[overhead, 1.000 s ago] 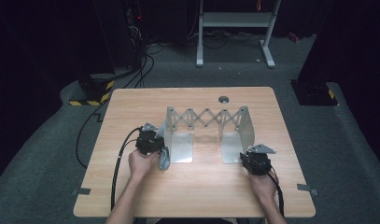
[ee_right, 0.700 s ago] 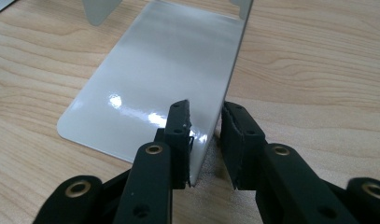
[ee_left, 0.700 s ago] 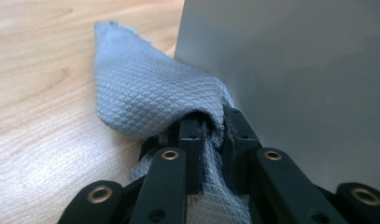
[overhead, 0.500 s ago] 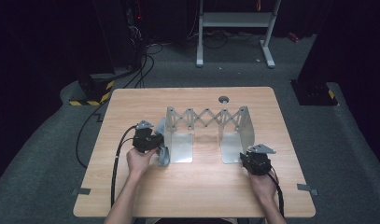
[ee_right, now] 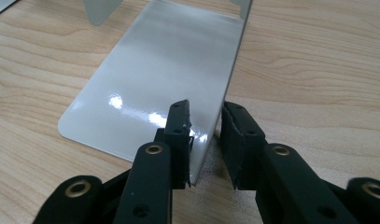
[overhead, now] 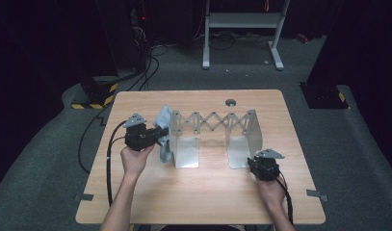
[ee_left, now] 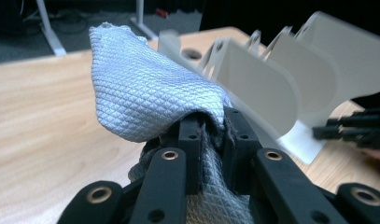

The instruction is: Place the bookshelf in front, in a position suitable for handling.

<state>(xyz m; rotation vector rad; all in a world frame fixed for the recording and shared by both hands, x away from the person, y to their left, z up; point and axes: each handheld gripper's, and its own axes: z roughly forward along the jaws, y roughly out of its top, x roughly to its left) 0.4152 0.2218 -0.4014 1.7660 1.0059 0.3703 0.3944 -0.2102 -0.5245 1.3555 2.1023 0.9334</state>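
- The left gripper [ee_left: 211, 140] is pinching a grey, diamond-textured cloth [ee_left: 150, 93] between its fingers [ee_left: 190, 140], which are clamped on a bunched fold of the fabric.
- In the left gripper view the cloth is billowing up and over the fingertips, with more of it hanging down between the black jaws.
- In the high view the left gripper [overhead: 157, 136] is holding the cloth [overhead: 163, 132] just beside the left end of a white metal expanding rack [overhead: 213, 124]; the cloth is hanging down along that end, and whether it is touching the rack cannot be told.
- The right gripper [ee_right: 206, 135] is straddling the upright edge of the rack's right end plate [ee_right: 150, 79]; its fingers [ee_right: 178, 126] are sitting close on either side of the thin sheet. The left finger is lying against the plate, while a small gap is showing at the right one, so a firm clamp cannot be told.
- In the high view the right gripper [overhead: 261, 166] is resting at the near corner of the rack's right foot plate.
- The rack is standing on the wooden surface [overhead: 150, 202], its two end plates joined at the back by a scissor lattice; the open bay between the plates is holding nothing, with bare wood showing there.
- A round grommet hole [overhead: 230, 102] is lying in the surface behind the rack.
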